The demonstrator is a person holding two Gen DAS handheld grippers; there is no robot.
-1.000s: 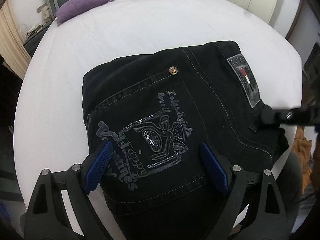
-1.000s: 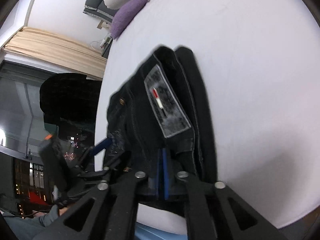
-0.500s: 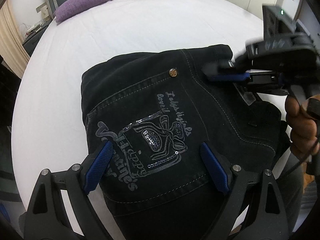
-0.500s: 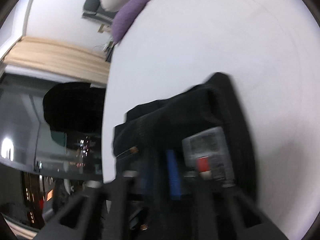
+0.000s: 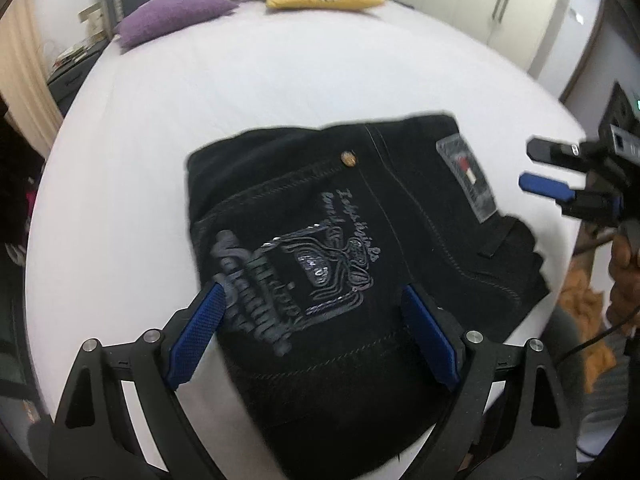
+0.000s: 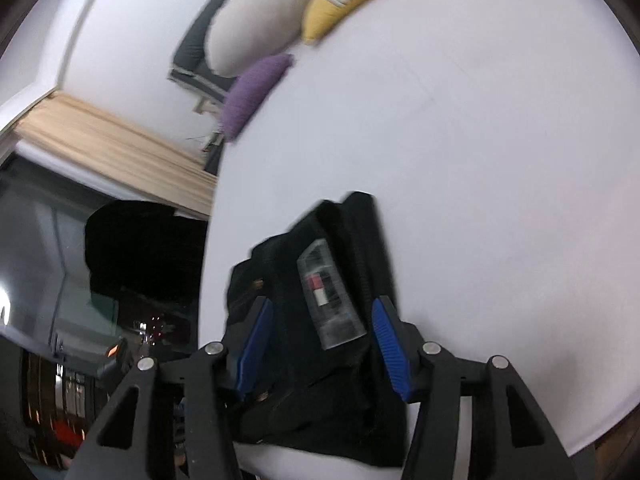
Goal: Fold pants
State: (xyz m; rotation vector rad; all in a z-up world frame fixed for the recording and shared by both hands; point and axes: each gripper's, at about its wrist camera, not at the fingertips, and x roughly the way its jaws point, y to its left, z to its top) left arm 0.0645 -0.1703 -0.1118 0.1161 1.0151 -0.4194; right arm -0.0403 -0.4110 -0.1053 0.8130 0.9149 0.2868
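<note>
Here the folded black pants (image 5: 360,264) lie near the foot edge of the white bed (image 5: 248,80), pillows (image 5: 176,16) at its far end and wardrobe doors (image 5: 492,4) beyond, while left gripper (image 5: 316,336) and right gripper (image 6: 320,340) hover with fingers spread, holding nothing.

Matt black denim pants (image 5: 360,264) with pale contrast stitching, glinting sequin embroidery and a brassy metal rivet (image 5: 347,159) lie on a smooth white cloth bed sheet (image 5: 248,80). A glossy grey brand patch (image 6: 330,300) catches light. Both matt black plastic grippers carry textured blue pads (image 5: 196,334).
</note>
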